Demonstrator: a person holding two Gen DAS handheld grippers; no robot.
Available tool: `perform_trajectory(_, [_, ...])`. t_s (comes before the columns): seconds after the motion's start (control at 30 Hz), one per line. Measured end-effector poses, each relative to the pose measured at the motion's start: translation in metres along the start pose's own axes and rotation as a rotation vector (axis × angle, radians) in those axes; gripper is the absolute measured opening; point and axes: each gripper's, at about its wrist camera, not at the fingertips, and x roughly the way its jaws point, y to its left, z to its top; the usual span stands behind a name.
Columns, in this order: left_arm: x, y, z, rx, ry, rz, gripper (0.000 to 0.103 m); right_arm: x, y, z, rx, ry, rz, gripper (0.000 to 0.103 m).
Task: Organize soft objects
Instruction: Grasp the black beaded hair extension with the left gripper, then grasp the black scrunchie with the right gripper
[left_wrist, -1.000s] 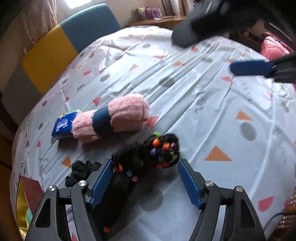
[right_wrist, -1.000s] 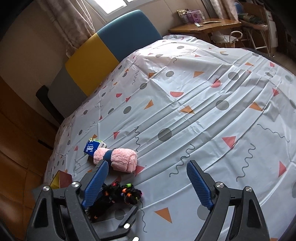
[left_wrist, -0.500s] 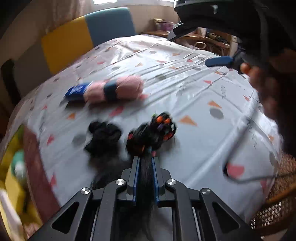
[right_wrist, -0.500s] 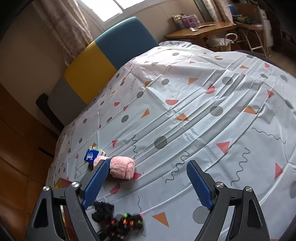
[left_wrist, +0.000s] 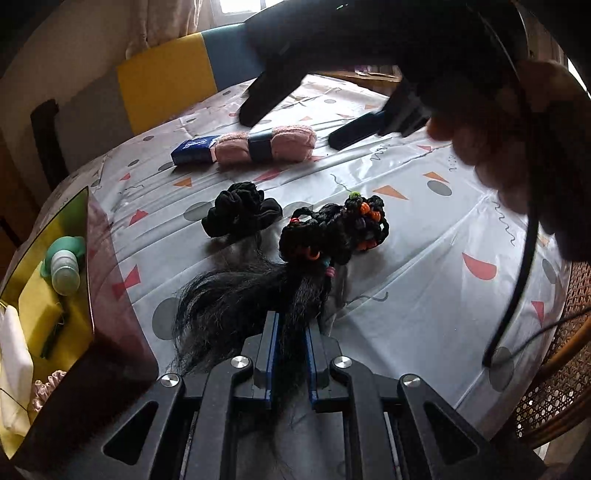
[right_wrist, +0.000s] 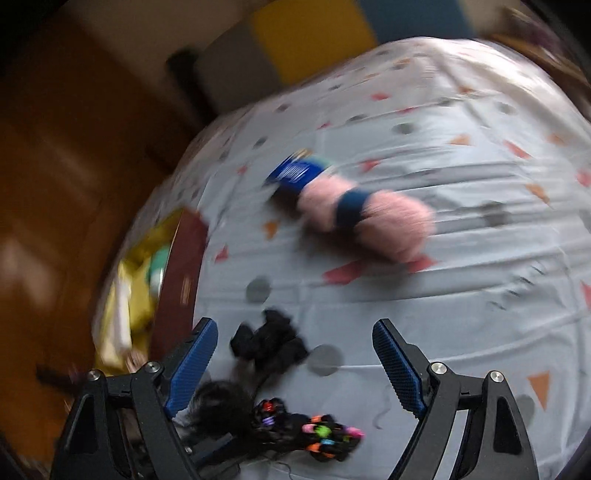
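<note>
My left gripper (left_wrist: 289, 325) is shut on the loose black hair of a beaded hairpiece (left_wrist: 332, 232), which lies on the tablecloth and also shows in the right wrist view (right_wrist: 306, 432). A black scrunchie (left_wrist: 242, 214) lies just left of it, and sits between my right fingers in the blurred right wrist view (right_wrist: 269, 341). A pink rolled towel with a dark blue band (left_wrist: 266, 146) lies farther back (right_wrist: 369, 221). My right gripper (right_wrist: 295, 354) is open and empty, hovering above the scrunchie; it also shows at the top of the left wrist view (left_wrist: 354, 133).
A blue tissue pack (left_wrist: 194, 149) touches the towel's left end. A dark red box with a yellow lining (left_wrist: 107, 295) stands at the table's left edge, holding a green bottle and cloths. A yellow, blue and grey chair (left_wrist: 166, 85) stands behind the table.
My left gripper has closed on the hairpiece's hair and pulled back slightly. My right gripper has swung down and left toward the scrunchie and towel, blurring its view.
</note>
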Motion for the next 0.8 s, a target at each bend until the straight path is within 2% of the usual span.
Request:
perform_trajectory(0.2, [0.0, 0.002, -0.003, -0.017, -0.005, -0.015, 0.012, 0.045, 0.033, -0.008, -0.166, 0.102, -0.035, 0.085])
perform_trajectory(0.23, [0.0, 0.003, -0.003, -0.02, -0.006, -0.016, 0.012, 0.054, 0.036, -0.009, -0.197, 0.118, -0.062, 0.069])
perform_trajectory(0.27, [0.0, 0.003, -0.003, -0.022, -0.007, -0.017, 0.012, 0.062, 0.037, -0.012, -0.226, 0.132, -0.113, 0.036])
perform_trajectory(0.3, [0.001, 0.003, -0.004, -0.023, -0.008, -0.018, 0.012, 0.064, 0.034, -0.013, -0.238, 0.124, -0.163, 0.026])
perform_trajectory(0.33, [0.001, 0.003, -0.004, -0.023, -0.01, -0.018, 0.012, 0.061, 0.031, -0.01, -0.225, 0.107, -0.175, 0.023])
perform_trajectory(0.43, [0.0, 0.003, -0.004, -0.029, -0.012, -0.021, 0.012, 0.034, -0.001, 0.004, -0.08, 0.013, -0.215, 0.023])
perform_trajectory(0.6, [0.0, 0.003, -0.003, -0.029, -0.01, -0.023, 0.012, 0.021, -0.045, 0.004, 0.044, 0.064, -0.391, 0.023])
perform_trajectory(0.7, [-0.002, 0.005, 0.002, -0.043, 0.011, -0.052, 0.028, 0.023, -0.053, 0.002, 0.068, 0.091, -0.387, 0.024])
perform_trajectory(0.77, [-0.008, 0.004, 0.007, -0.026, 0.007, -0.047, 0.03, 0.025, -0.052, 0.001, 0.055, 0.102, -0.392, 0.03])
perform_trajectory(0.8, [-0.012, 0.002, 0.01, -0.011, -0.002, -0.041, 0.034, 0.026, -0.05, 0.0, 0.044, 0.105, -0.39, 0.032])
